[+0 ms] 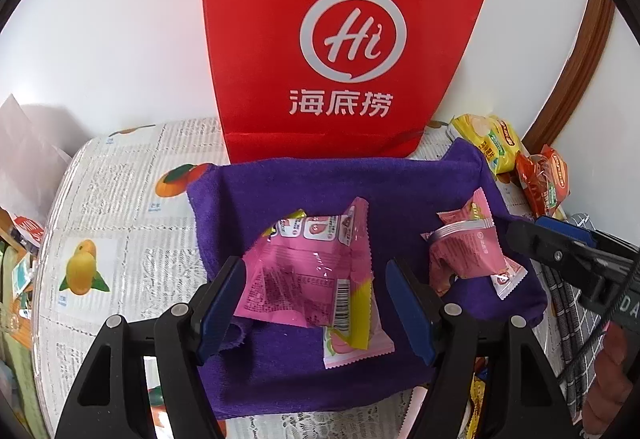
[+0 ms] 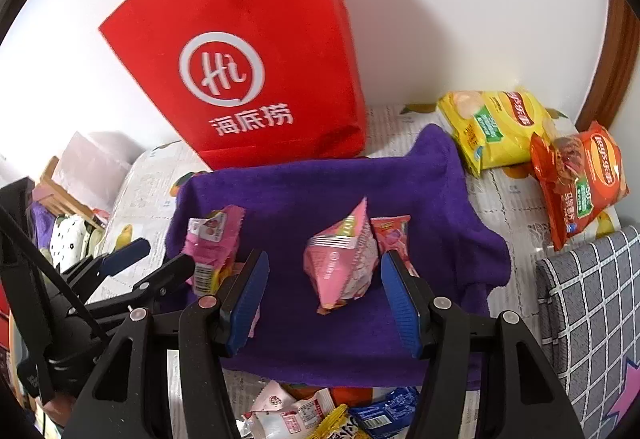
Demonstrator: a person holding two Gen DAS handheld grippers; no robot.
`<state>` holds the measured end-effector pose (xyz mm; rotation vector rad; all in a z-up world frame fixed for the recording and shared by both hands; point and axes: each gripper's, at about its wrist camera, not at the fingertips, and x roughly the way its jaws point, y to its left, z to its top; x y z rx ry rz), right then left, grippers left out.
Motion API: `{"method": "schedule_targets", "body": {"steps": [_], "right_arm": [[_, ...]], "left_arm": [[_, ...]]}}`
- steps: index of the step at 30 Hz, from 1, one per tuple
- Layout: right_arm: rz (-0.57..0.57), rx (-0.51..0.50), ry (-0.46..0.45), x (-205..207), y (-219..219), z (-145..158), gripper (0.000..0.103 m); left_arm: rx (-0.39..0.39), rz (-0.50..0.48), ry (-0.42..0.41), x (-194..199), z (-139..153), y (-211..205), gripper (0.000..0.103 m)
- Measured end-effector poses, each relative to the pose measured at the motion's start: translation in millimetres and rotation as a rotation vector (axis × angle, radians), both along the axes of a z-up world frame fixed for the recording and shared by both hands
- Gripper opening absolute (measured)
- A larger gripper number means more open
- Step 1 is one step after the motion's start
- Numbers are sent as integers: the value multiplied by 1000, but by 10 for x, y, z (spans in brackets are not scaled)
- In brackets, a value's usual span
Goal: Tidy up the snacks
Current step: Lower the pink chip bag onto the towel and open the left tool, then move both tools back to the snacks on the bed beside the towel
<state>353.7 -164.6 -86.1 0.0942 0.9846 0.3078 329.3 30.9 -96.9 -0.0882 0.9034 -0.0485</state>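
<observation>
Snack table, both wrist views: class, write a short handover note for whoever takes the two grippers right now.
Left gripper: open, fingers either side of a pink packet, not pressing it.
Right gripper: open, straddling another pink packet, not gripping.
Both packets lie on the purple cloth, in front of the red bag.
Yellow chip bag and orange chip bag sit on the table at the right, off the cloth.
More snacks lie at the near edge.
Done: pink packets gathered on the cloth.
Left: probably the chips and near-edge snacks.
</observation>
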Motion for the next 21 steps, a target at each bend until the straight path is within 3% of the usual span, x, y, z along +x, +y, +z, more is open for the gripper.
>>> {"method": "schedule_targets", "body": {"steps": [8,21], "right_arm": [[-12,11,-59,-383,-77,86,58],[-119,-78,-16,-1211,-644,-113,58]], "left_arm": [[-41,0,-12,-63,77,23,71],[-48,-62,-72,-494,315,-174,71]]}}
